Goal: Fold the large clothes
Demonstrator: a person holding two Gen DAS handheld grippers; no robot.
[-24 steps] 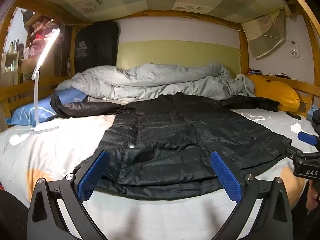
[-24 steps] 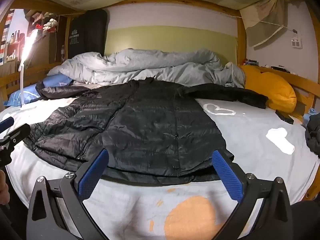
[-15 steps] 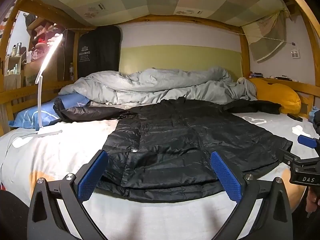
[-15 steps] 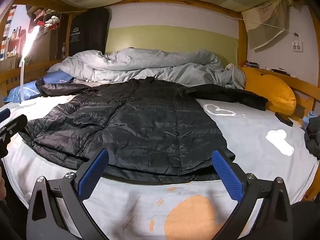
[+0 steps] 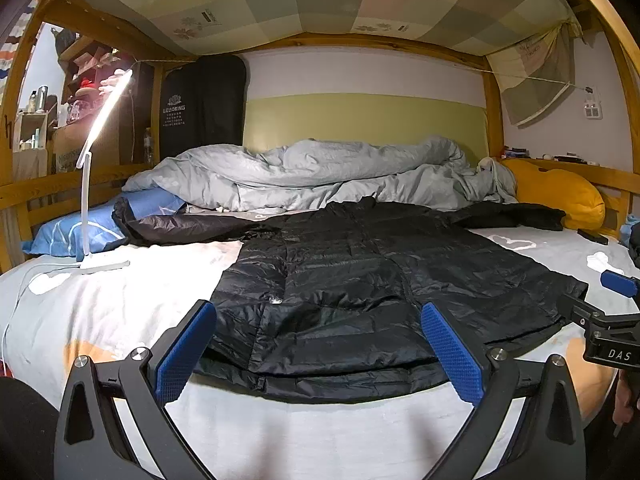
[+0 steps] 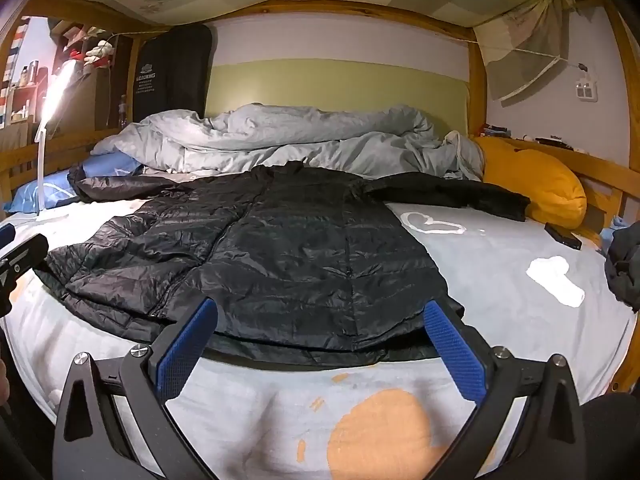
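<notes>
Black puffer coat point(image 5: 360, 280) spread flat on the bed, both grippers released above its hem.

Coat lies across the middle of both frames on the pale bedsheet point(image 5: 120, 304), its collar toward the crumpled grey duvet point(image 5: 320, 172) in the upper centre, one sleeve stretched to the left near a blue pillow point(image 5: 80, 228), the other to the right beside a yellow cushion point(image 5: 560, 196). At the bottom centre of each wrist view the left gripper point(image 5: 320, 344) and right gripper point(image 6: 320, 344) hang with jaws spread wide, nothing between the blue pads, the hem just beyond them. A lit white lamp point(image 5: 92, 152) stands at the left edge of the bed.
</notes>
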